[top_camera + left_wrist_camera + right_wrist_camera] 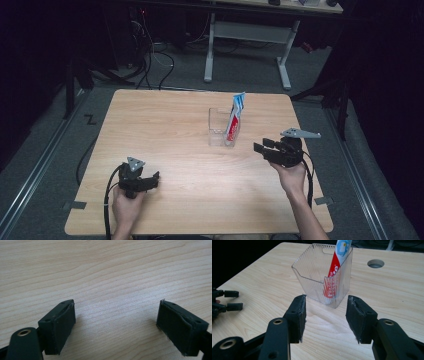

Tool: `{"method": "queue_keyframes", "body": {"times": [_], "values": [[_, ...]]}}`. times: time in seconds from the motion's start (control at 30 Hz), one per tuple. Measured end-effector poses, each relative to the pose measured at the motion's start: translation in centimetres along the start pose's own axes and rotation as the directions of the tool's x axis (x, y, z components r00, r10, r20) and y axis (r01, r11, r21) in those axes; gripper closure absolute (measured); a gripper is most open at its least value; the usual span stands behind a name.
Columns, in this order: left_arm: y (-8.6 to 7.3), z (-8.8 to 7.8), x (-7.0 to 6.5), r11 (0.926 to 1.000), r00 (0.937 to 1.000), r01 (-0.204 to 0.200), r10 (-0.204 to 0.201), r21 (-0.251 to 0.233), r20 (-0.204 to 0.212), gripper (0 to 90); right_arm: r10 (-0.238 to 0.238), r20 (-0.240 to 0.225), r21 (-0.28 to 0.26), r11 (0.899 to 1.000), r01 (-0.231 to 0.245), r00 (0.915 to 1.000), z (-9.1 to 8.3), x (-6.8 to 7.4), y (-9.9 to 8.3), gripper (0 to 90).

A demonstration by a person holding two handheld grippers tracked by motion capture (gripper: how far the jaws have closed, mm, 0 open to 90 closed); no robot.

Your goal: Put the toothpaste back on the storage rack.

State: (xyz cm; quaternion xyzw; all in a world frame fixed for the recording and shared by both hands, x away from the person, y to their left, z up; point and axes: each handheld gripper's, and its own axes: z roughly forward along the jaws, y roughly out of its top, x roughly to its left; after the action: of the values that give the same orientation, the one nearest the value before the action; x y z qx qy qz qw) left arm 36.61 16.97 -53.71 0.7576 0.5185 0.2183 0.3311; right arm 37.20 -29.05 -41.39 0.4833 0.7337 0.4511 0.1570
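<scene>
A clear ribbed plastic bin [218, 127] [322, 277] stands upright on the wooden table [175, 145], right of centre. A red, white and blue toothpaste tube [235, 119] [335, 263] stands in it, leaning against its right side. My right gripper [262, 146] [325, 317] is open and empty, a little right of the bin and pointing at it. My left gripper [156, 178] [116, 325] rests low over bare wood near the front left, open with nothing between its pads.
A round cable hole [375, 263] sits in the tabletop beyond the bin in the right gripper view. Past the table's far edge stand a white desk frame [247, 42] and loose cables [150, 55] on the grey floor. Dark surroundings flank both sides.
</scene>
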Motion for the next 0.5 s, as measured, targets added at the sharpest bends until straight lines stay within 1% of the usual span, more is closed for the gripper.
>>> {"method": "queue_keyframes", "body": {"times": [0.17,0.3,0.5], "values": [[0.0,0.0,0.0,1.0,1.0,0.0,0.0,0.0,0.0,15.7,0.016,-0.002,0.01,1.0,-0.016,0.9999,0.5,-0.1,-0.6,50.6],[0.0,0.0,0.0,1.0,1.0,0.0,0.0,0.0,0.0,15.7,0.009,0.0,0.014,1.0,-0.009,1.0,0.7,-0.1,-0.9,50.6],[0.0,0.0,0.0,1.0,1.0,0.0,0.0,0.001,0.001,15.7,0.022,0.006,0.028,0.999,-0.022,0.9997,1.0,-0.2,-1.5,50.5]]}}
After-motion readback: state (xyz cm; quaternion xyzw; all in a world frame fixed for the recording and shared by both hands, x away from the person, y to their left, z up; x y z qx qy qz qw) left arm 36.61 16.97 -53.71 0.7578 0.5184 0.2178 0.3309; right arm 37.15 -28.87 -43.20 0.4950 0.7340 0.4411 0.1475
